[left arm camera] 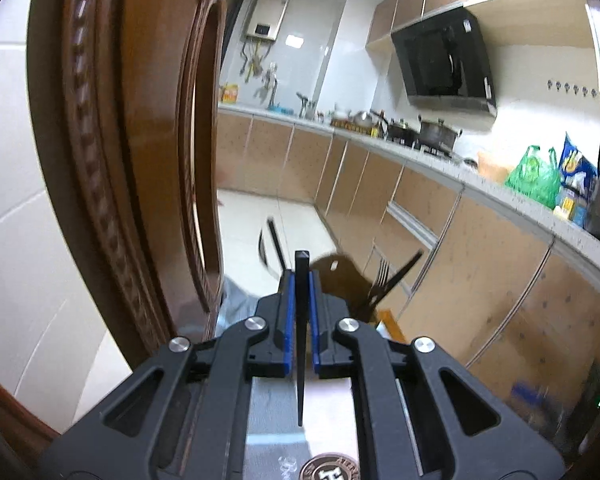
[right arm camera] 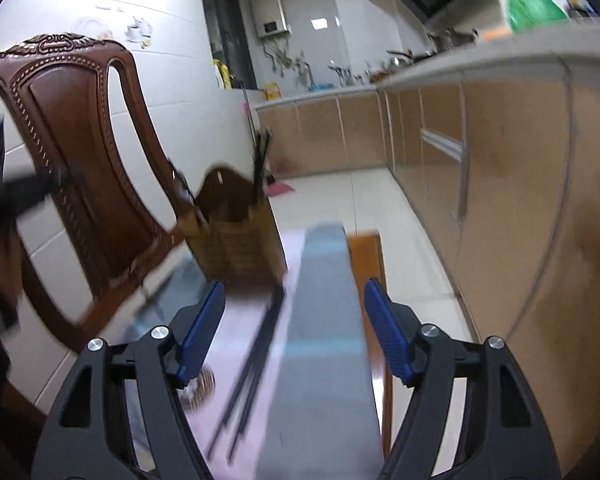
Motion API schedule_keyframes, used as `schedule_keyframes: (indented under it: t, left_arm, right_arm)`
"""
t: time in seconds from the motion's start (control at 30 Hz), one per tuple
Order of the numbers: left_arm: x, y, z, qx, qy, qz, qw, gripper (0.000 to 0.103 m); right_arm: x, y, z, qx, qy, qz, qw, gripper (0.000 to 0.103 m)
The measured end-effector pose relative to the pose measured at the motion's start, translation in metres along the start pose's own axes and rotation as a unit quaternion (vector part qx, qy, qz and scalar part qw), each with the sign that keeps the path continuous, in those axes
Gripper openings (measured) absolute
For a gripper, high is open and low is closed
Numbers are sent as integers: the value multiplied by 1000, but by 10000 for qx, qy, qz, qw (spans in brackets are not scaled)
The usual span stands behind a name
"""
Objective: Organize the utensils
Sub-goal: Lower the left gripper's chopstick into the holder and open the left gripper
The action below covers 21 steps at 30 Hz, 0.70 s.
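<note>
Black chopstick (left arm camera: 301, 320) stands upright, thick end up, pinched in left tool (left arm camera: 301, 280); right tool (right arm camera: 294, 312) gapes wide.

Chair (right arm camera: 84, 128): glossy carved dark wood. Utensil holder (right arm camera: 236, 240): woven, matt. Chopstick (left arm camera: 301, 320): matt black. Gripper pads (right arm camera: 388, 336): ribbed blue plastic.

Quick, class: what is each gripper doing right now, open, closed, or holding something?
Left gripper: closed on a black chopstick.
Right gripper: open, holding nothing.
</note>
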<state>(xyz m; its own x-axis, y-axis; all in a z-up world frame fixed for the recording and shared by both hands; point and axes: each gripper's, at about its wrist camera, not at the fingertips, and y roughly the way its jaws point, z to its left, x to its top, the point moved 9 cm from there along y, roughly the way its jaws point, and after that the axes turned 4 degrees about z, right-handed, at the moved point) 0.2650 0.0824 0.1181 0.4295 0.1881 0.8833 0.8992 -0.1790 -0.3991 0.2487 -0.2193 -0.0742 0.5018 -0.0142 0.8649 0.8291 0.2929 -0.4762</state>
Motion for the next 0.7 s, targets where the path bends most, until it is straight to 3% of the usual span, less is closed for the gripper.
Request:
schedule_keyframes:
  t: [0.07, 0.2, 0.4, 0.57, 0.7]
  left_arm:
    - [18, -3, -7, 17, -19, -73, 10000, 6]
    - [60, -3, -21, 115, 10, -312, 9994, 6]
    - [111, 18, -32, 300, 43, -486, 9984, 6]
    - [129, 51, -30, 364, -81, -422, 9984, 6]
    - [122, 84, -25, 387, -180, -219, 9988, 6]
  right_arm:
    - [-9, -3, -4, 6, 30, 112, 9999, 70]
    - [-5, -3, -16, -41, 4, -55, 10000, 70]
    - [-5, 6, -35, 129, 434, 104, 9989, 70]
    - [-4, 11, -37, 224, 473, 166, 9985, 70]
    - [-5, 15, -41, 313, 539, 243, 9978, 70]
